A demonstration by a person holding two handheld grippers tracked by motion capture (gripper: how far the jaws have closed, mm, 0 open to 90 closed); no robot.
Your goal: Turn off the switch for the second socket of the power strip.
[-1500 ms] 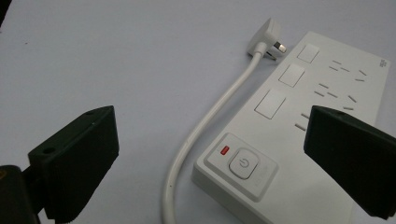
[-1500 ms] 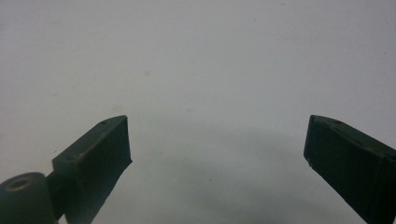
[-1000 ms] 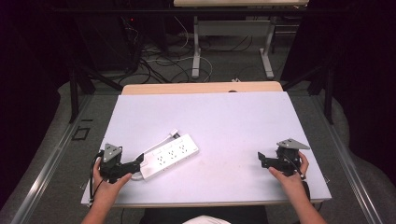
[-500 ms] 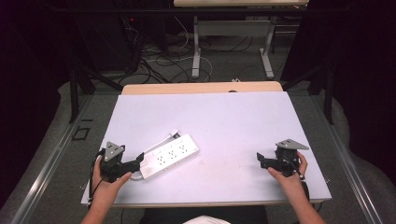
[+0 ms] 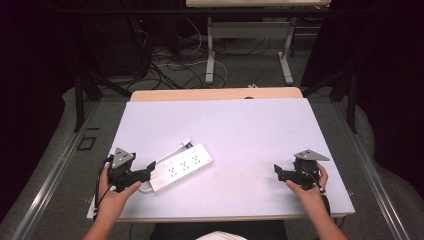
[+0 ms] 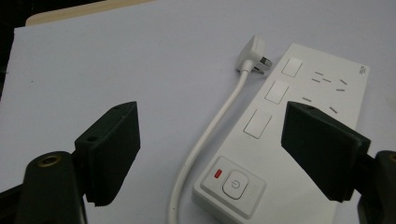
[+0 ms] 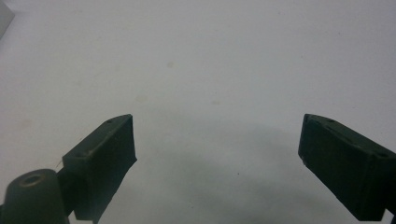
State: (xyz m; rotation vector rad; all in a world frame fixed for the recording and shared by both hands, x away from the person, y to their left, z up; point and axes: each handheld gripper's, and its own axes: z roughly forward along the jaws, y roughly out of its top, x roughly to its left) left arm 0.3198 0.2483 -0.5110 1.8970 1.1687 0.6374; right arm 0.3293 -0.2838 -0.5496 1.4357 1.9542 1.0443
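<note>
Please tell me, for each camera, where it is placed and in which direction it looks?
High view: above the person's side, looking forward and down at the table; both forearms, left gripper, right gripper.
Left gripper view: between its open jaws, at the power strip.
Right gripper view: between its open jaws, at bare tabletop.
Shared: high and left gripper views show the power strip.

A: We note the left gripper (image 5: 150, 170) is black throughout, with a grey three-cornered plate on top and a black cable looping from its rear.

B: Agreed. We record the same build on the right gripper (image 5: 276, 172): black body, grey plate, thin cable by the wrist.

A: In the gripper views we find flat, wedge-shaped black pads (image 6: 114, 149), each with a small recessed hole, and a brass-coloured screw at the jaw base.

B: We see bare forearms; no sleeves.
</note>
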